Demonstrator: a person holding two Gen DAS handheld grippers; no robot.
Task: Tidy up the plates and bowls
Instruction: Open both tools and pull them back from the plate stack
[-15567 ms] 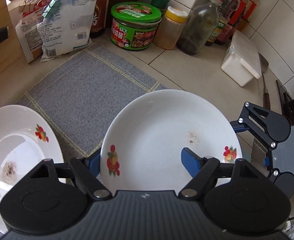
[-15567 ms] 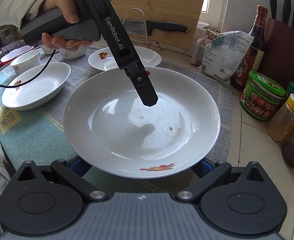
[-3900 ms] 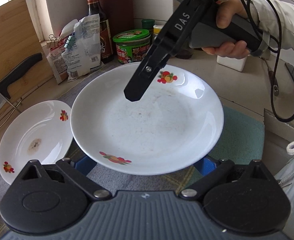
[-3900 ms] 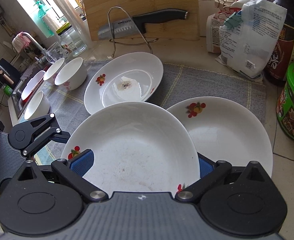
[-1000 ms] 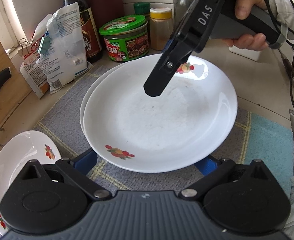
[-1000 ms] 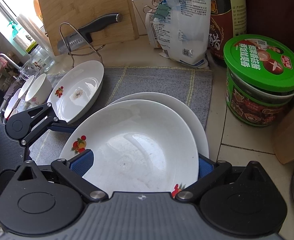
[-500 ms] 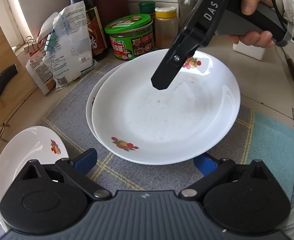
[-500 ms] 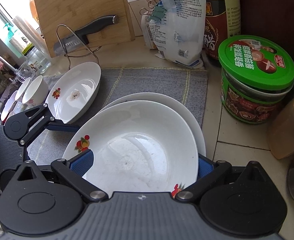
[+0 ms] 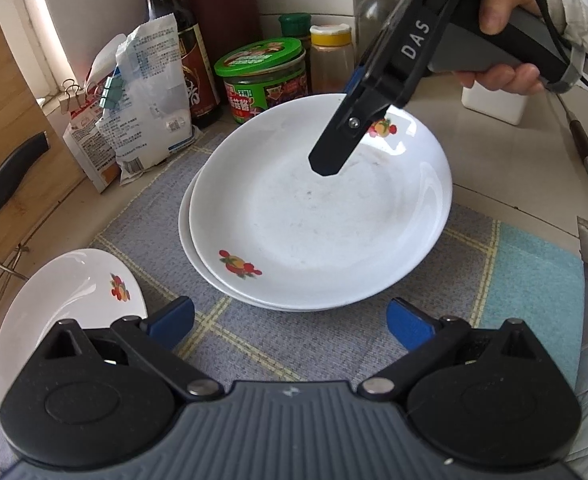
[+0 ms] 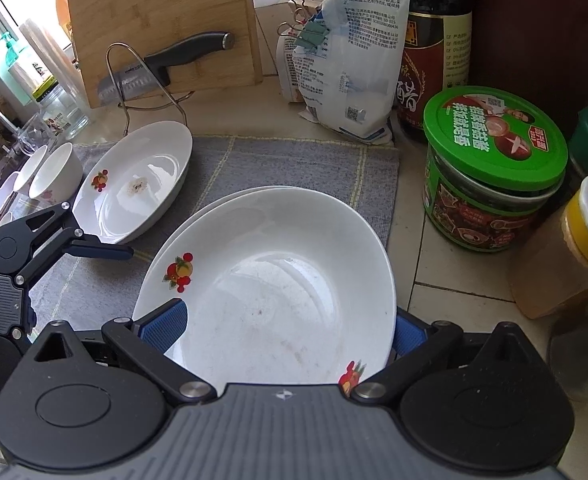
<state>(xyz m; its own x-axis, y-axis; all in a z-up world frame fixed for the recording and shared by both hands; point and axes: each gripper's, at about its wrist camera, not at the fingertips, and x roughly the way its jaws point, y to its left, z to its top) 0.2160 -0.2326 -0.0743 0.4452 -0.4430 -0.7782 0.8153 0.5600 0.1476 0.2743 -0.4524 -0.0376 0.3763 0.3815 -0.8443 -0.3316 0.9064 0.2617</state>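
Listing, largest first:
Grey checked mat (image 9: pixel 326 344): spread on the tiled counter, bearing all the plates.
Stacked plates: top plate (image 9: pixel 318 208) nested in lower plate (image 9: pixel 192 252), mid-mat; fruit motifs at 7 and 1 o'clock on the top one in the left wrist view.
Single plate (image 10: pixel 134 184): on the mat at 10 o'clock of the stack in the right wrist view, apart from it; brown smear in its well.
Right gripper (image 10: pixel 282 330): fingers either side of the top plate's near rim; whether pinching or merely straddling, cannot tell.
Left gripper (image 9: pixel 290 318): spread wide, holding nothing, just short of the stack's near edge.
Green-lidded jar (image 10: pixel 494 168): on tile at 2 o'clock of the stack.
Bowls (image 10: pixel 54 172): small, white, at 9 o'clock of the single plate.
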